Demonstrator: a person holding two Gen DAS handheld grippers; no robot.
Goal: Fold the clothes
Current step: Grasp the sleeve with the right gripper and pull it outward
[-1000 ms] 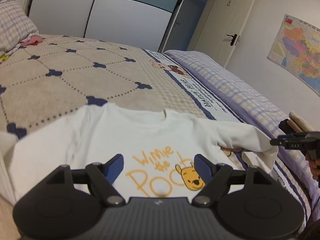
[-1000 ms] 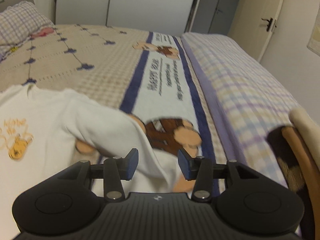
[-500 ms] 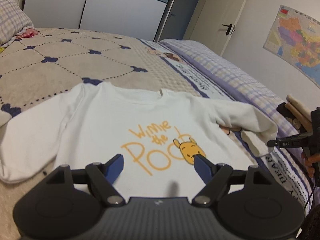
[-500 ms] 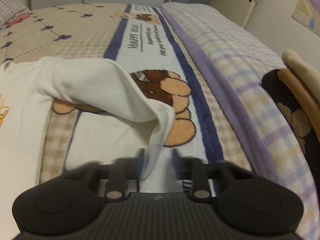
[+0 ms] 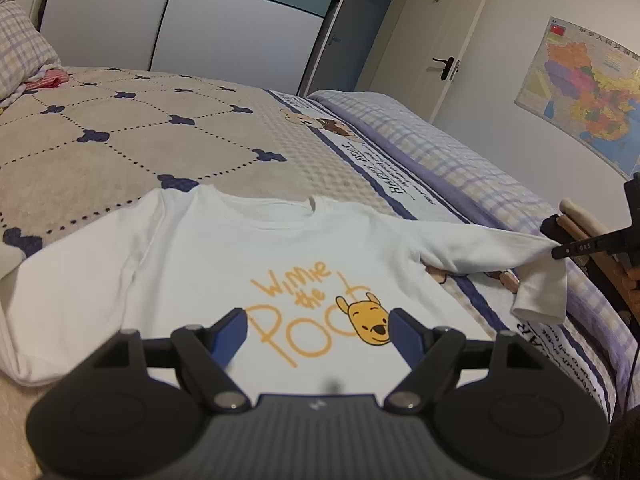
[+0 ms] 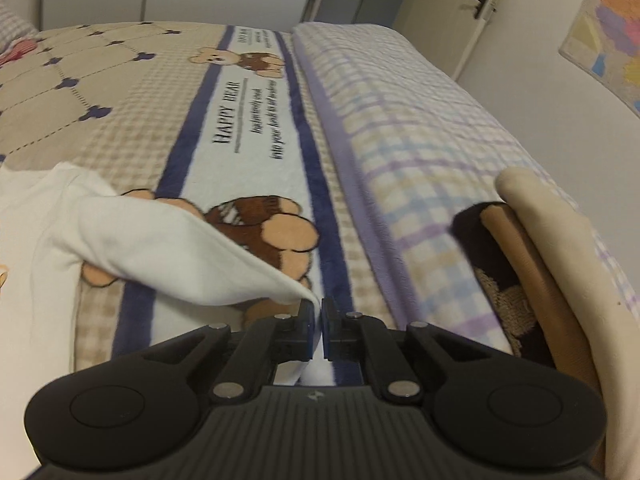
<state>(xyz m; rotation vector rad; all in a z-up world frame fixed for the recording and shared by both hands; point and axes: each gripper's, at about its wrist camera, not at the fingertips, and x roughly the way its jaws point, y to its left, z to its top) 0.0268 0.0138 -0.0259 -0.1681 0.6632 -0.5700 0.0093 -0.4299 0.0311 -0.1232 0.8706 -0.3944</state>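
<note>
A white long-sleeved shirt (image 5: 248, 264) with an orange bear print lies face up on the bed, collar away from me. My left gripper (image 5: 318, 332) hovers open over the print near the hem, nothing between its fingers. The shirt's right sleeve (image 5: 480, 252) is pulled out to the right and lifted off the blanket. My right gripper (image 6: 318, 312) is shut on that sleeve (image 6: 180, 256) near its end, and the cuff (image 5: 542, 296) hangs below the grip. In the left wrist view the right gripper (image 5: 560, 251) shows at the far right edge.
The bed carries a beige patterned blanket (image 5: 120, 148) with a bear strip (image 6: 248, 120) and a lilac checked blanket (image 6: 420, 128) on the right. Folded brown and cream clothes (image 6: 532, 248) lie at the right edge. A pillow (image 5: 20, 52) sits far left. Wardrobe, door and wall map stand behind.
My right gripper closed on the sleeve end, then lifted and drew it out to the right, so the sleeve now hangs stretched. The left gripper stayed open over the print.
</note>
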